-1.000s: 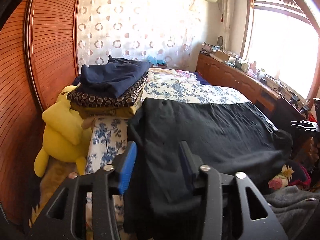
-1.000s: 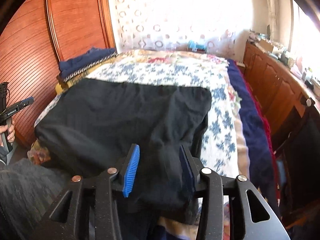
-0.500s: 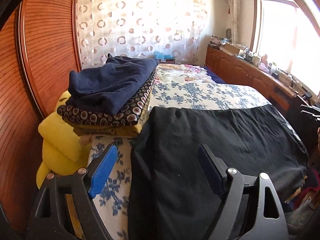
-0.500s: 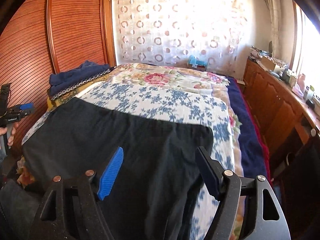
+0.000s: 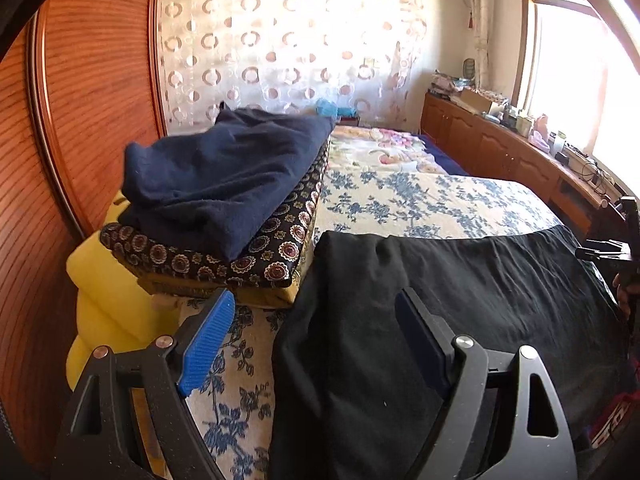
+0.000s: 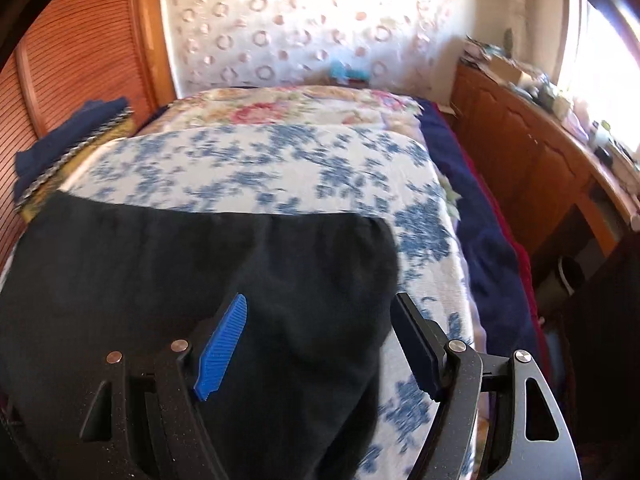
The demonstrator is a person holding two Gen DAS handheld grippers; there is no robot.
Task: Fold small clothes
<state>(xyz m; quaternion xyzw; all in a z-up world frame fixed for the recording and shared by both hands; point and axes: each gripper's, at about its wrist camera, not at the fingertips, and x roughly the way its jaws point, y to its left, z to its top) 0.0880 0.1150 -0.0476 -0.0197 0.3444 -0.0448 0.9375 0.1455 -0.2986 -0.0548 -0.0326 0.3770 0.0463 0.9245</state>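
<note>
The black garment [image 5: 460, 292] lies spread flat across the near end of the bed, on the blue-flowered bedspread [image 5: 420, 200], its folded edge running along the side nearest the stack of bedding. The left gripper [image 5: 316, 336] is tipped downward over that edge, one blue pad over the bare bedspread and the dark pad over the black cloth. Its jaws stand wide apart; nothing is pinched between them, and whether a pad grazes the cloth I cannot tell. The right gripper [image 6: 320, 340] is tilted down over the garment's other corner, where the cloth [image 6: 200, 280] ends and the flowered bedspread [image 6: 260, 168] shows. Its jaws are also spread wide, with the corner of the cloth lying beneath the gap but not clamped. From the left view, the other gripper shows at the far right edge, held by a hand [image 5: 624, 288]. Beside the garment sits a navy blanket [image 5: 224, 176] on a patterned cushion [image 5: 280, 236], with something yellow [image 5: 108, 304] wedged against the wooden wardrobe [image 5: 80, 120].
</note>
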